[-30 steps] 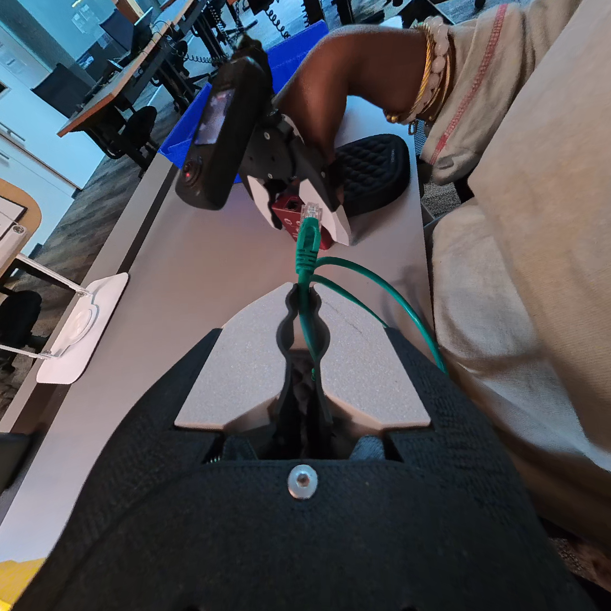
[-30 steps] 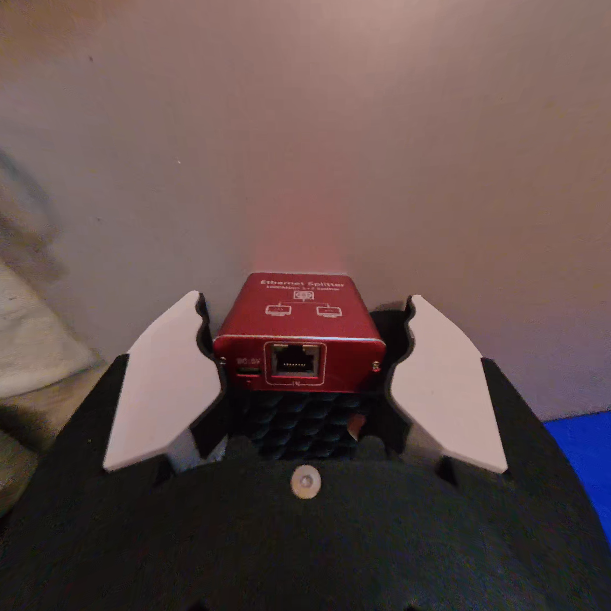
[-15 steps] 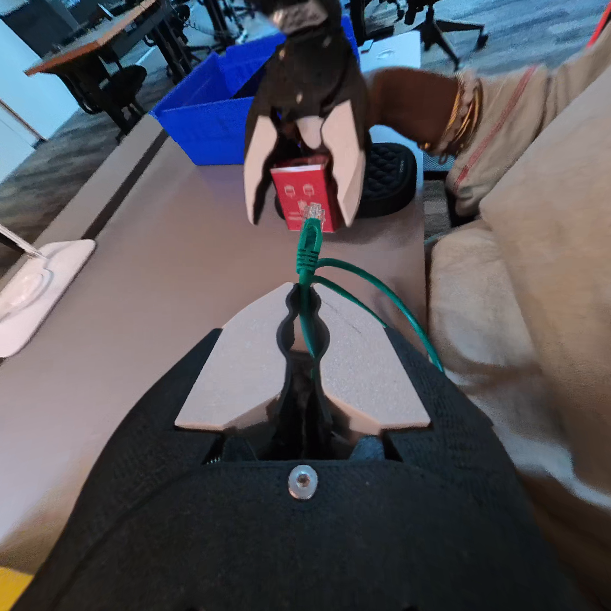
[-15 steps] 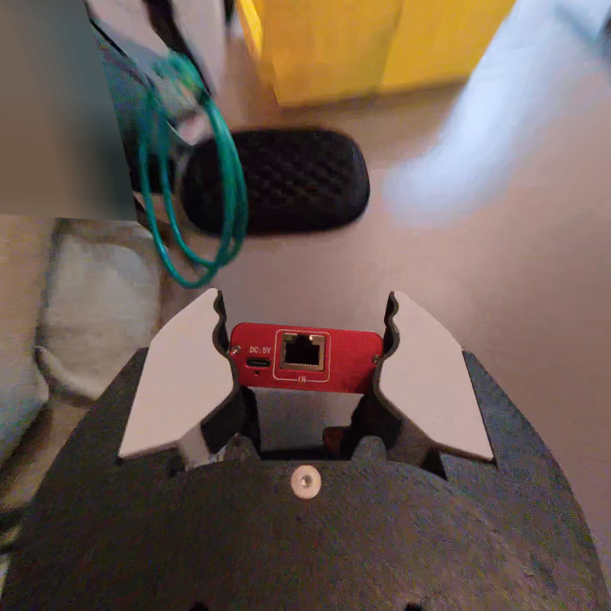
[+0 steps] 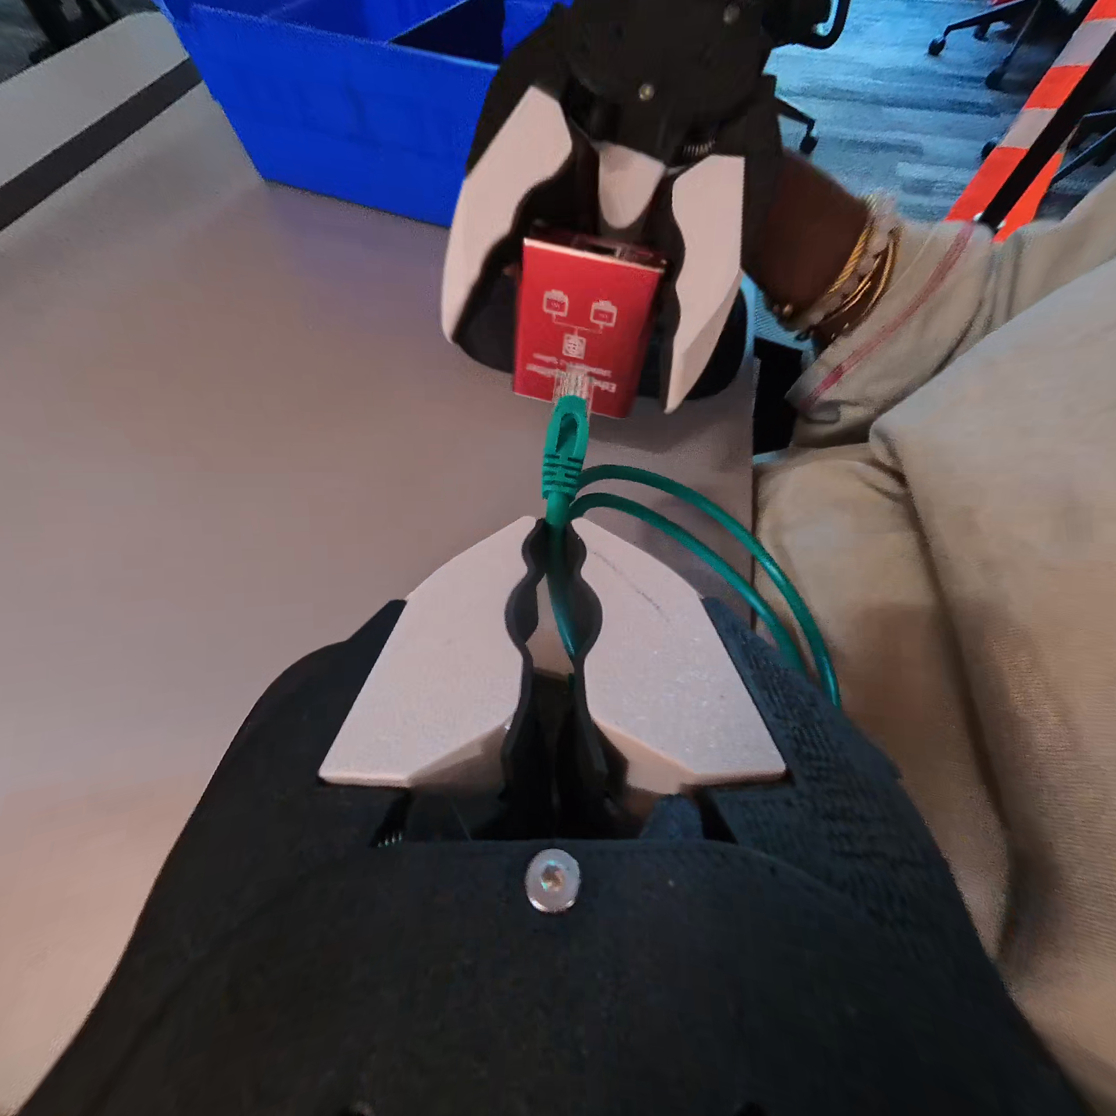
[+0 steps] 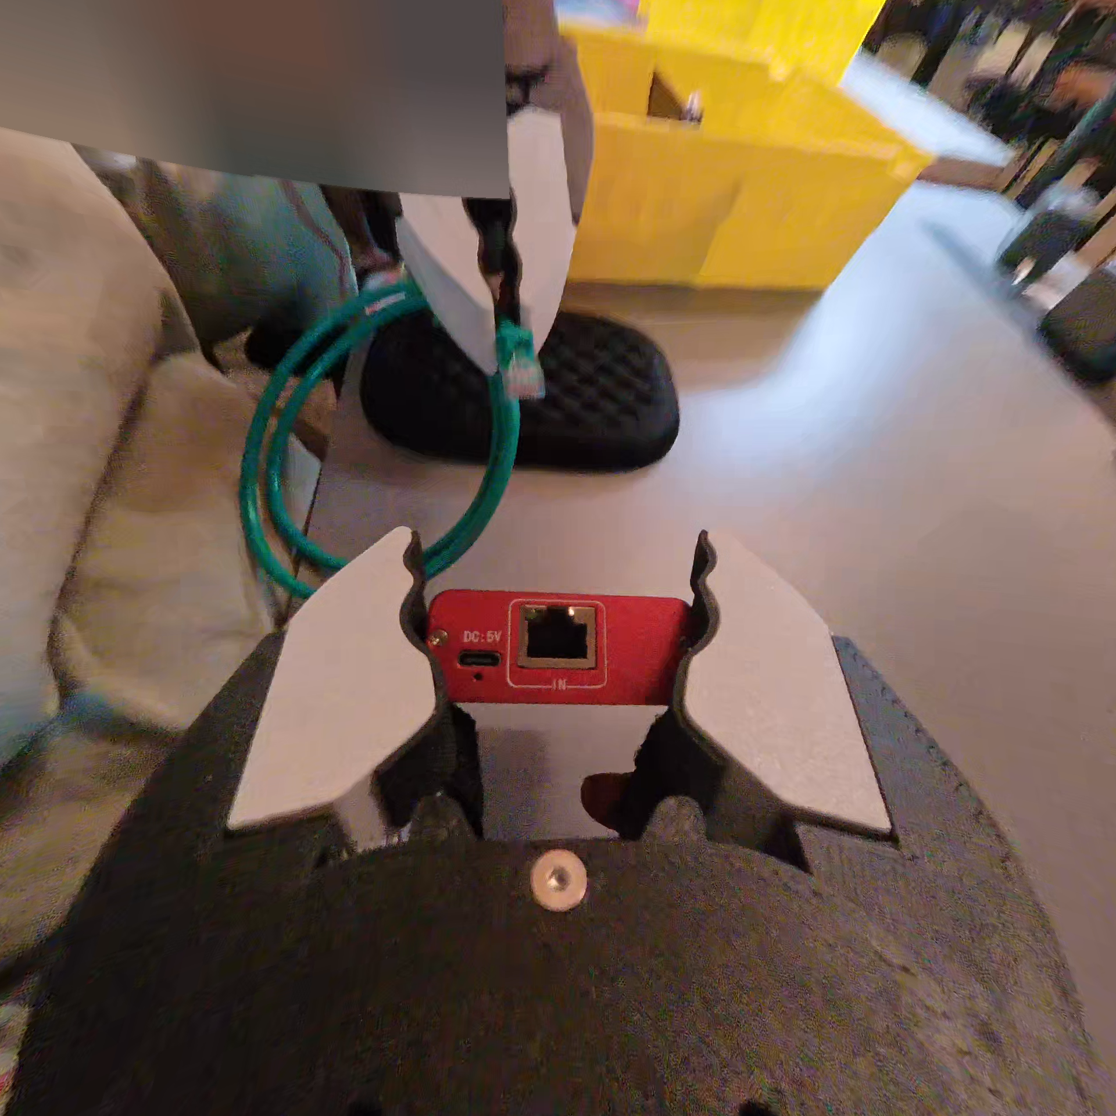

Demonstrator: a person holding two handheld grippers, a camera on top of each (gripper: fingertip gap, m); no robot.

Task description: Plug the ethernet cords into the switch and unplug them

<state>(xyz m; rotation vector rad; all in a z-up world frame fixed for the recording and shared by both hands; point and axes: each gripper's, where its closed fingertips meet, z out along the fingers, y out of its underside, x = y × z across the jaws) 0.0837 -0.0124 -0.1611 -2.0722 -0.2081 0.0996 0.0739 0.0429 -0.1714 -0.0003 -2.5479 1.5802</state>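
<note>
My left gripper (image 5: 552, 525) is shut on a green ethernet cord (image 5: 564, 450); its clear plug points forward and the rest loops off to the right. My right gripper (image 6: 558, 537) is shut on a small red switch (image 6: 558, 649), held above the table with its single port facing my camera. In the left wrist view the right gripper (image 5: 558, 374) and the red switch (image 5: 583, 320) hang just ahead, and the plug tip overlaps the switch's near edge. In the right wrist view the left gripper (image 6: 513, 350) and the green cord (image 6: 374, 435) are farther off, apart from the switch.
A grey table (image 5: 211, 423) lies below. A blue bin (image 5: 338, 102) stands at its far side, a yellow bin (image 6: 724, 181) at the other. A black padded case (image 6: 543, 410) lies on the table. A person's sleeve and bracelets (image 5: 857, 272) are at the right. The left gripper's tips are roughly 7 centimeters from the right gripper's.
The right gripper has swung the switch round from facing the table to facing the left gripper. The two grippers have come closer together. The left gripper still holds the cord.
</note>
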